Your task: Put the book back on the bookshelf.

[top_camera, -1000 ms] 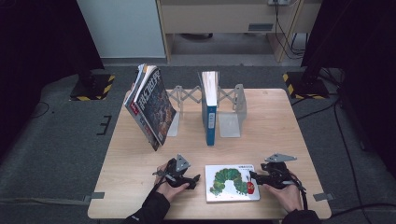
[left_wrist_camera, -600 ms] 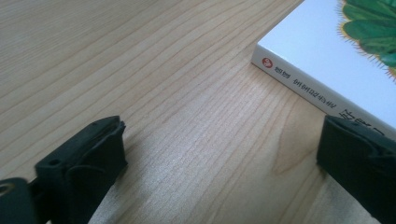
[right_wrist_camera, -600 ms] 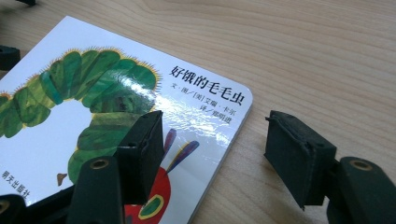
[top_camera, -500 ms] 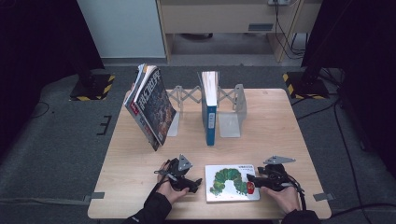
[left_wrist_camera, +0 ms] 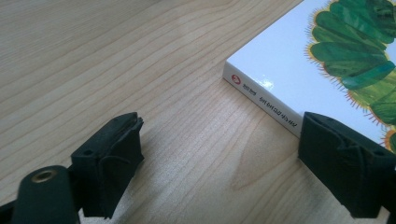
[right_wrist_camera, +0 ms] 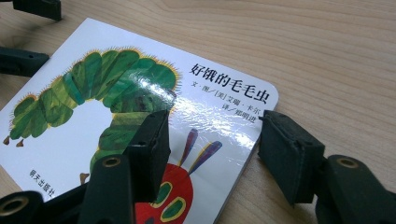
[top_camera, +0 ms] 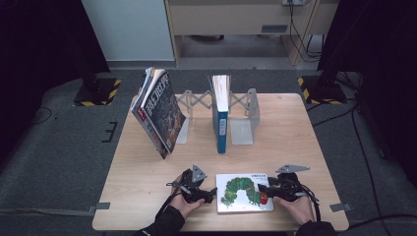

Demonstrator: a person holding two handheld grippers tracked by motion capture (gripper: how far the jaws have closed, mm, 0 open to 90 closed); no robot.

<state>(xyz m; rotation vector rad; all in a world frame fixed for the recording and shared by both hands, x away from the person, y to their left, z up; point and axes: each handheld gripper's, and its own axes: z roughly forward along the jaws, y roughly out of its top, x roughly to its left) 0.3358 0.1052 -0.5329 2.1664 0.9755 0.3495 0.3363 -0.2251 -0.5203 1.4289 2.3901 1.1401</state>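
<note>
- The caterpillar picture book [top_camera: 244, 192] lies flat on the worktop [top_camera: 147, 196] at the near edge, at about 6 o'clock from the upright blue book [top_camera: 221, 115] in the metal rack [top_camera: 243, 115]; its long axis runs 9 to 3 o'clock.
- The left tongs [top_camera: 210, 192] sit at the book's 9 o'clock end. In the left gripper view [left_wrist_camera: 219, 158] the jaws stand wide apart with bare wood between them; one jaw is at the spine corner, and whether it touches I cannot tell. They have just narrowed slightly and hold nothing.
- The right tongs [top_camera: 264, 191] come in from 3 o'clock. In the right gripper view [right_wrist_camera: 212, 154] one jaw rides above the cover and the other is outside the right edge, so they straddle that edge. The jaws have been closing, but a gap shows, so no grip yet.
- The right hand is nearer to a hold; the pinch turns on that 3 o'clock edge.
</note>
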